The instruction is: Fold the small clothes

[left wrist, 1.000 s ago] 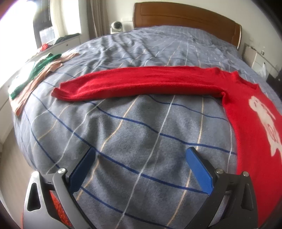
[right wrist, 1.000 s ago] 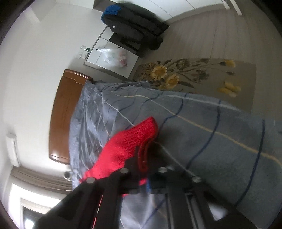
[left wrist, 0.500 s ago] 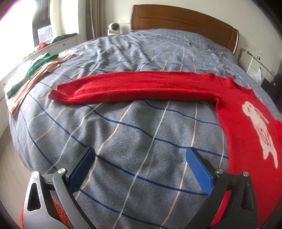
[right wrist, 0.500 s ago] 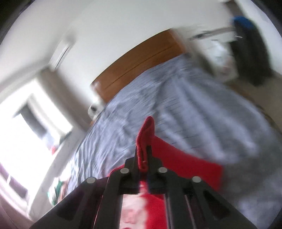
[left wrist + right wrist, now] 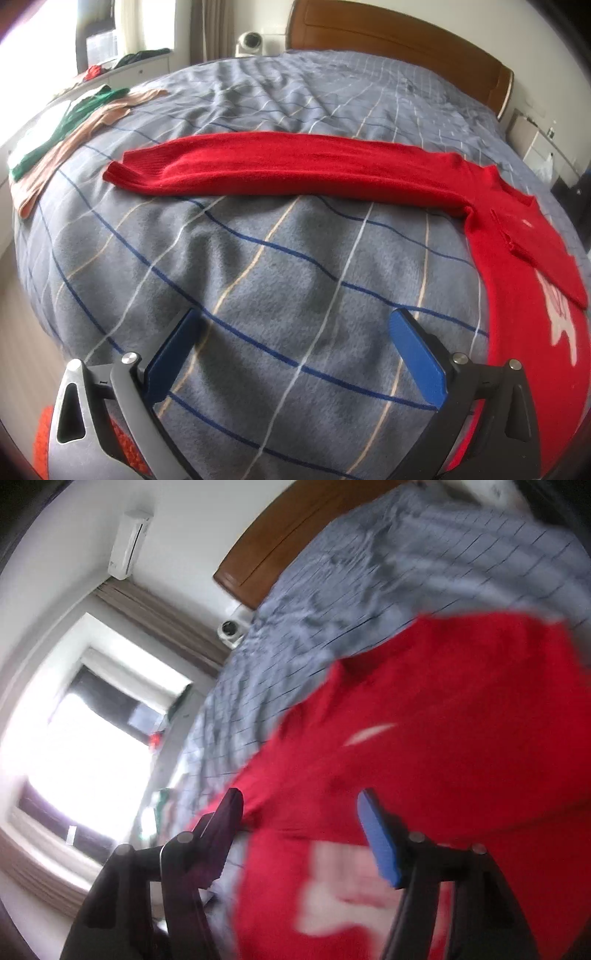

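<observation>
A red sweater (image 5: 295, 170) with a white figure on its chest lies on the grey checked bed. One long sleeve stretches out flat to the left; the other sleeve (image 5: 532, 251) now lies folded across the body at the right. My left gripper (image 5: 295, 350) hovers open over bare blanket, nearer than the outstretched sleeve, holding nothing. In the blurred right wrist view my right gripper (image 5: 299, 823) is above the sweater's body (image 5: 443, 738); its jaws are opening and no cloth is pinched between the fingers.
A green garment (image 5: 70, 122) and a peach one (image 5: 85, 136) lie at the bed's far left edge. A wooden headboard (image 5: 399, 40) stands behind, a window (image 5: 74, 760) at the left, a white nightstand (image 5: 535, 144) at the right.
My right gripper carried the right sleeve's cuff over and across the sweater's body, then let go; the sleeve now lies over the chest. The left gripper stayed put and open.
</observation>
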A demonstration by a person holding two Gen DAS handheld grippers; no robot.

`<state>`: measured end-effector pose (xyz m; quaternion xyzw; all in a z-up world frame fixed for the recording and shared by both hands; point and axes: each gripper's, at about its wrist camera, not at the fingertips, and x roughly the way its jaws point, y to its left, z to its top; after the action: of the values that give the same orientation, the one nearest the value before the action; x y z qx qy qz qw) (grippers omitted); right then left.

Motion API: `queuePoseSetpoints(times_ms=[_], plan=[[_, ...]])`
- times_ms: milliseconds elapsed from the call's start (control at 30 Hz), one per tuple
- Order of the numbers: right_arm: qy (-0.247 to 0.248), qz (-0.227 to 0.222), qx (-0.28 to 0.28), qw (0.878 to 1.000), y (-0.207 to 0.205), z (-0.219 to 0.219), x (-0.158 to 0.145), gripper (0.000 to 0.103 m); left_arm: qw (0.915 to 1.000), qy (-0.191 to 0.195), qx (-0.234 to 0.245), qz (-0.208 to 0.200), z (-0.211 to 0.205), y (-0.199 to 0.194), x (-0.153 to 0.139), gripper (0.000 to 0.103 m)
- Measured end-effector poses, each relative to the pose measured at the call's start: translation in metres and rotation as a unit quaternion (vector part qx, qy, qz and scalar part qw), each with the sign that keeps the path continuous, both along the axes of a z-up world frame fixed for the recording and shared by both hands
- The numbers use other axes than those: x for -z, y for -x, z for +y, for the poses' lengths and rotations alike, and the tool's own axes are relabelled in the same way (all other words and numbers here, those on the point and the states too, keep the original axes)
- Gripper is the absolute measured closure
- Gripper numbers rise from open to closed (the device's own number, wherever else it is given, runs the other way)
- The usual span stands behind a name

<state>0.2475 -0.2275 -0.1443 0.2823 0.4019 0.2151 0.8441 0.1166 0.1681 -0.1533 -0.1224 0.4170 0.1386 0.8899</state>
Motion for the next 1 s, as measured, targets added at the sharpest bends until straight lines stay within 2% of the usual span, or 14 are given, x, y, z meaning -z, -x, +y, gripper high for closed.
queuePoseSetpoints(times_ms=[133,200,333,467,533,600,1000], plan=[[0.094,-0.018,0.059,0.994,0.03,-0.085,0.001,0.038,0.9998,-0.018,0.009,0.002,-0.008,-0.003,0.001,0.001],[0.138,-0.021,0.093,0.986,0.052,-0.129,0.007,0.038,0.9994,-0.029,0.017,0.002,-0.013,-0.003,0.002,0.001],[0.164,-0.028,0.157,0.974,0.064,-0.198,0.011,0.038,0.999,-0.041,0.019,0.004,-0.016,-0.004,0.004,0.001],[0.134,-0.017,0.224,0.965,0.084,-0.262,0.034,0.034,0.9988,-0.045,0.017,0.005,-0.017,-0.003,0.006,0.001],[0.082,-0.01,0.241,0.967,0.092,-0.281,0.055,0.034,0.9986,-0.05,0.017,0.005,-0.018,-0.003,0.007,0.0],[0.034,-0.034,0.245,0.968,0.1,-0.288,0.064,0.034,0.9983,-0.055,0.016,0.005,-0.02,-0.003,0.008,0.0],[0.038,-0.05,0.247,0.967,0.098,-0.281,0.065,0.034,0.9985,-0.052,0.013,0.006,-0.021,-0.004,0.01,0.0]])
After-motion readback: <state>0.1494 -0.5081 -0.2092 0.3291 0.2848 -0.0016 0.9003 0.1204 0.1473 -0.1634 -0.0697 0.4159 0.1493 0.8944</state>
